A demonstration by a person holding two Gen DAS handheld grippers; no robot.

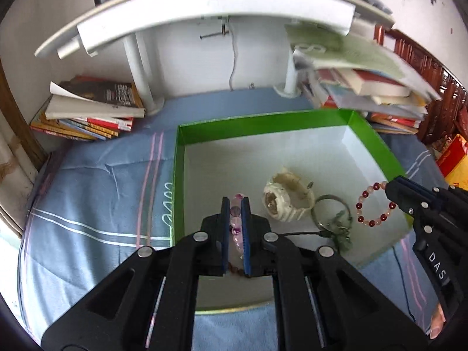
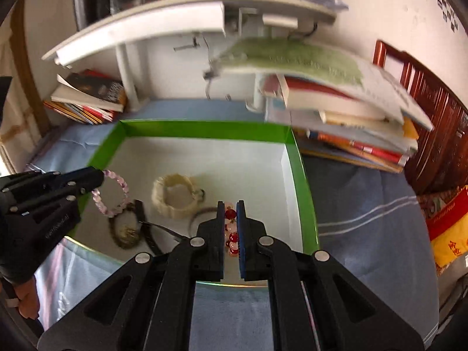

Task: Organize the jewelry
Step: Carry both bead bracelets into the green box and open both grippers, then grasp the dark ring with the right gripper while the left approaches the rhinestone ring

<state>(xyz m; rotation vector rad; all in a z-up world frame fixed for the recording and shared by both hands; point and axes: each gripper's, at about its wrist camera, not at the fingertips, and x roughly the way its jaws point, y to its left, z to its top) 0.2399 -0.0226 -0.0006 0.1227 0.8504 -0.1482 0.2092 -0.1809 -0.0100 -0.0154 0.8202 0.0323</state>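
The table is covered by a blue striped cloth (image 1: 96,181), with stacks of books (image 1: 90,111) along the back under a white shelf (image 1: 204,3). In the middle sits an open green box (image 1: 263,122) with a white floor.

Both tongs point steeply down over the near half of that box. The left tongs (image 1: 235,228) hang over its left part and are clamped on a pink-and-purple bead bracelet (image 1: 236,222); in the left wrist view the loop is seen edge-on, running lengthwise between the blue pads, while the right wrist view shows it as a ring hanging from the tips (image 2: 112,193). The right tongs (image 2: 231,228) are over the right part of the box, near its right wall, and are clamped on a red-and-pink bead bracelet (image 2: 231,225); it too lies lengthwise between the pads, and from the left wrist view it hangs as a full ring from the tips (image 1: 374,206). A finger shows at the handle of each tool.

On the box floor lie a cream-white wristwatch (image 1: 285,199), resting on its side with its band curled into a loop, and just beside it a dark metal bangle (image 1: 332,210) with a greenish charm.
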